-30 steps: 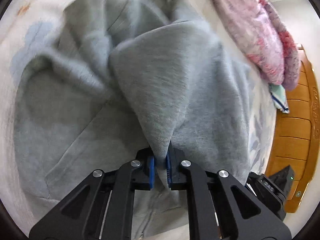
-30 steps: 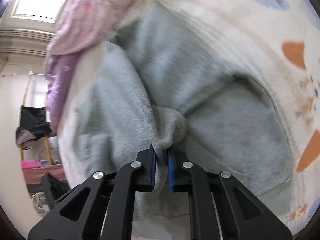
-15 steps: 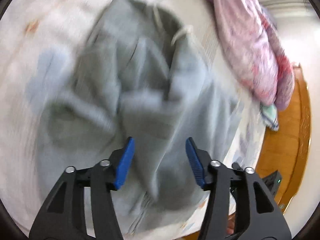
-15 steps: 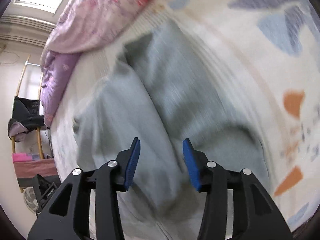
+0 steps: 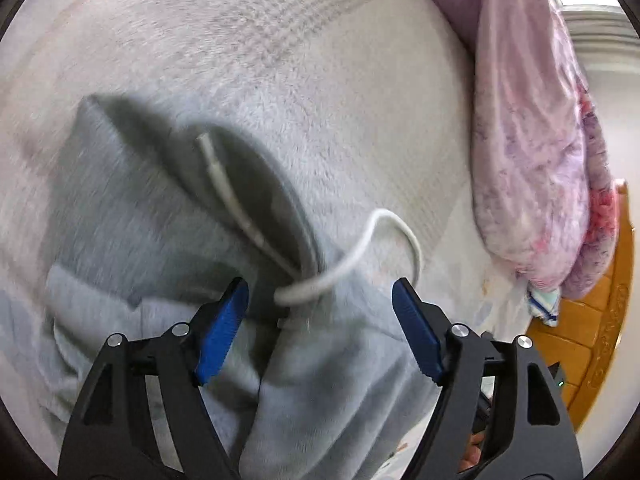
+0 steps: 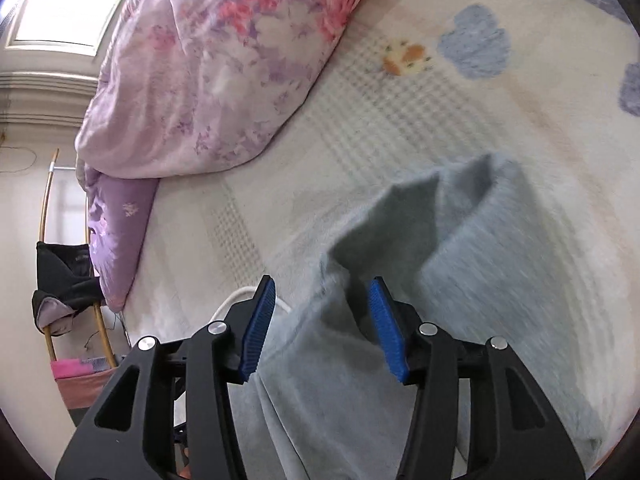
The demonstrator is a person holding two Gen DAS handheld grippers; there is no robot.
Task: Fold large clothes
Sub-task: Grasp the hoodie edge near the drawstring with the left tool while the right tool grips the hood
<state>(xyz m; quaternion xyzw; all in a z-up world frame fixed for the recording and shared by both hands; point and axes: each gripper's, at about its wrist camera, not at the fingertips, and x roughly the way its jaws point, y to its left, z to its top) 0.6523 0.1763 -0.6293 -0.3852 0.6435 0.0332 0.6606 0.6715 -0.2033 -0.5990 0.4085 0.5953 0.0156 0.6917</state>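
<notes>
A grey hoodie (image 5: 132,232) lies on a pale fleece blanket (image 5: 280,60), with its hood opening and white drawstring (image 5: 368,240) in the left wrist view. My left gripper (image 5: 320,320) is open and empty, jaws wide apart over the hoodie's neck. In the right wrist view the hoodie (image 6: 500,280) lies folded over itself with its hood toward the far end. My right gripper (image 6: 322,320) is open and empty just above the fabric near the hood.
A pink and purple floral quilt (image 6: 224,60) is heaped along the bed's far side, also in the left wrist view (image 5: 532,140). A purple pillow (image 6: 116,232) lies beside it. A wooden bed frame (image 5: 596,352) shows at right. A chair with dark clothes (image 6: 64,280) stands beyond.
Both grippers let go of the grey fabric and opened. Both then moved up toward the hood end of the hoodie, which now lies on the blanket.
</notes>
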